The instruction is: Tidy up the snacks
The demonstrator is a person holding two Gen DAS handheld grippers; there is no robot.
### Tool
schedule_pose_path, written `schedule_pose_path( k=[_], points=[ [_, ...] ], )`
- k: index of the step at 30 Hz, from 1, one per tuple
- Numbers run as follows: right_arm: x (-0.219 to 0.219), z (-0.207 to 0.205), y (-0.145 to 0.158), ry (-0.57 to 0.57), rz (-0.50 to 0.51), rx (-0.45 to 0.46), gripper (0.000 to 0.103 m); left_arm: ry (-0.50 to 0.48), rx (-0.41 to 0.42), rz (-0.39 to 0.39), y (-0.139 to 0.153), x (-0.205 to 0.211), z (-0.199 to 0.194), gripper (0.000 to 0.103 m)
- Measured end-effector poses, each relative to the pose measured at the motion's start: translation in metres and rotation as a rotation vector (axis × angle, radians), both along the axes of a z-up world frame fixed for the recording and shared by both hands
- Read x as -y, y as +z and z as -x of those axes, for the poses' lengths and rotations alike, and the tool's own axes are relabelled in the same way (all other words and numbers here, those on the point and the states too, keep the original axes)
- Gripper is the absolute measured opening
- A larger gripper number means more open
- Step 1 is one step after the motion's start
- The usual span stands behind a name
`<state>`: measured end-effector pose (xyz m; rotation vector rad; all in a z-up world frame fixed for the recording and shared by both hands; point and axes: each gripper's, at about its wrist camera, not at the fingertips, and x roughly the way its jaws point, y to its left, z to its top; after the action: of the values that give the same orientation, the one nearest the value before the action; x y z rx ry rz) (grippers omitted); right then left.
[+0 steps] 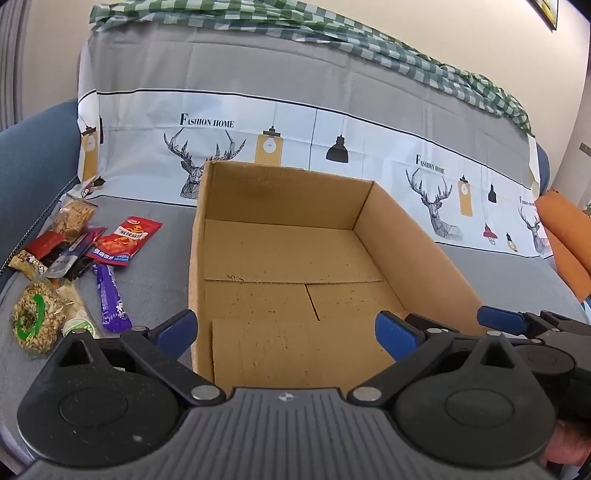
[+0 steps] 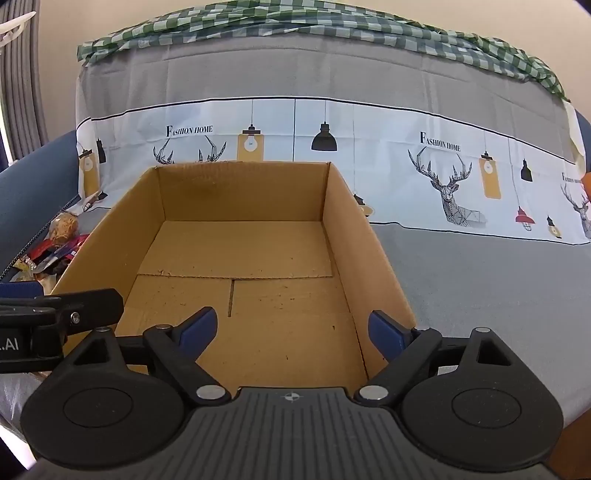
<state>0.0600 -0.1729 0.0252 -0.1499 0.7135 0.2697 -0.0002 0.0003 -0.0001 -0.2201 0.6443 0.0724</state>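
An open cardboard box (image 1: 199, 258) stands on the grey sofa cover with nothing inside; it also fills the right wrist view (image 2: 373, 258). Left of it lies a heap of snack packets: a red pouch (image 1: 127, 238), a purple stick pack (image 1: 110, 299), a round nut cake with a green ring (image 1: 35, 319) and a clear bag of biscuits (image 1: 74, 218). My left gripper (image 1: 286, 332) is open over the box's near edge, holding nothing. My right gripper (image 2: 293, 330) hangs open over the box floor, also with nothing in it. Its blue fingers (image 1: 498, 319) show at the right of the left wrist view.
The sofa back behind the box carries a cover printed with deer and lamps (image 1: 266, 122) and a green checked cloth (image 1: 332, 33) on top. An orange cushion (image 1: 565, 236) sits at the far right. A blue armrest (image 1: 33, 166) rises beside the snacks.
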Motion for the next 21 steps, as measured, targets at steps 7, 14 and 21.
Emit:
schedule_pose_path(
  k=[7, 14, 21],
  points=[
    [0.0017, -0.0013, 0.0014, -0.001, -0.008, -0.001, 0.090, 0.000, 0.004, -0.002, 0.0004, 0.0042, 0.0008, 0.102],
    [-0.0022, 0.0009, -0.0012, -0.001, -0.006, 0.002, 0.090, 0.000, -0.001, 0.003, 0.0009, 0.0042, 0.0003, 0.102],
    [0.0023, -0.0006, -0.0004, -0.001, -0.020, -0.010, 0.090, 0.001, -0.001, 0.002, 0.0004, 0.0046, 0.0006, 0.102]
  ],
)
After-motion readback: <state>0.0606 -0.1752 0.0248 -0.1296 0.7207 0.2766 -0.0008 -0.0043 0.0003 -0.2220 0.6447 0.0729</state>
